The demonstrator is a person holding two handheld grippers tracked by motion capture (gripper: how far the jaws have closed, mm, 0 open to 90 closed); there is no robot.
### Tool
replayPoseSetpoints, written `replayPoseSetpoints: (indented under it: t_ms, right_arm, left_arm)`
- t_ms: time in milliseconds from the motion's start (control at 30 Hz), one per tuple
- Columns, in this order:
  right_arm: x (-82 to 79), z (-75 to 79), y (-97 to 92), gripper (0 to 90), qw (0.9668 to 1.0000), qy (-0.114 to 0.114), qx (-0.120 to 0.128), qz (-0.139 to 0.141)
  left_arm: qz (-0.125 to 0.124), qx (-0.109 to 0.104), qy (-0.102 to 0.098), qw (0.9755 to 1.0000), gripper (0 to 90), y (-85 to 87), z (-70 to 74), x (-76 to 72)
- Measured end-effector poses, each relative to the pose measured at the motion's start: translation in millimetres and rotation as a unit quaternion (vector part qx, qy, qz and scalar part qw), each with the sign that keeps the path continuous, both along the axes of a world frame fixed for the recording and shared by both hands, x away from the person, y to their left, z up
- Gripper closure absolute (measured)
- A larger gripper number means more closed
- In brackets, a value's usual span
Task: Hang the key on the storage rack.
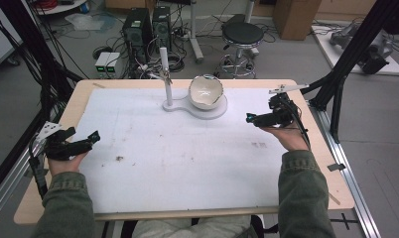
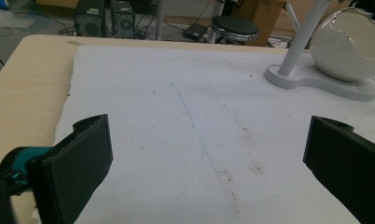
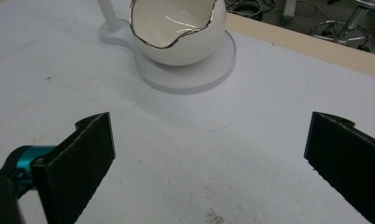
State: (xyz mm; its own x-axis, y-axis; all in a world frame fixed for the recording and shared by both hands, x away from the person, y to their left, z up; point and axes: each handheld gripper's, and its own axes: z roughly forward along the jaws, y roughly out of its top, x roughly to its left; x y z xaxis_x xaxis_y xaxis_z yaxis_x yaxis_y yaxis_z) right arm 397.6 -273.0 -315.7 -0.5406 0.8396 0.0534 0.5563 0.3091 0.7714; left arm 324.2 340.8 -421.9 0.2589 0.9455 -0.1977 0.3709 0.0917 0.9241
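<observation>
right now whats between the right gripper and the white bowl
Nothing: in the right gripper view only bare white mat lies between the open right gripper and the white bowl on its round base.

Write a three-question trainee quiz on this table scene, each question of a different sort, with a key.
1. True or false: the right gripper is shut on the white bowl.
2. Multiple choice: on what does the white bowl sit? A) bare on the white mat B) on the round end of the white stand base C) on the black stool
3. Fill in: in the high view, the upright white post stands to the ___ of the bowl.

Key
1. False: its jaws stand wide apart, short of the bowl, with nothing between them. The left gripper is open too.
2. B
3. left
</observation>
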Motion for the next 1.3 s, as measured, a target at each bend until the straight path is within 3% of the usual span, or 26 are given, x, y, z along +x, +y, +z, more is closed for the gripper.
replayPoseSetpoints:
  t_ms: [567, 733, 800, 900, 1300]
  right_arm:
    - [-17.7, -30.6, -19.7, 0.6, 0.9996, 0.003, 0.008, -0.027]
    - [-24.1, -37.9, -20.6, 0.6, 0.9995, -0.010, 0.003, -0.031]
    - [-26.0, -41.2, -20.6, 0.6, 0.9992, -0.012, -0.014, -0.036]
    - [-30.0, -45.1, -22.6, 0.6, 0.9991, -0.016, 0.002, -0.040]
    - [-43.8, -64.6, -26.0, 0.7, 0.9987, -0.020, -0.006, -0.047]
  left_arm:
    - [0.000, 0.003, 0.002, 1.0000, 1.7, -0.1, -0.5, 0.1]
    - [-0.001, 0.004, 0.002, 1.0000, 1.7, 0.0, -0.6, 0.3]
    - [-0.001, 0.004, 0.003, 1.0000, 1.7, 0.1, -0.6, 0.3]
    - [-0.001, 0.003, 0.003, 1.0000, 1.7, -0.1, -0.6, 0.2]
    - [-0.002, 0.005, 0.005, 1.0000, 1.7, 0.3, -1.4, 0.5]
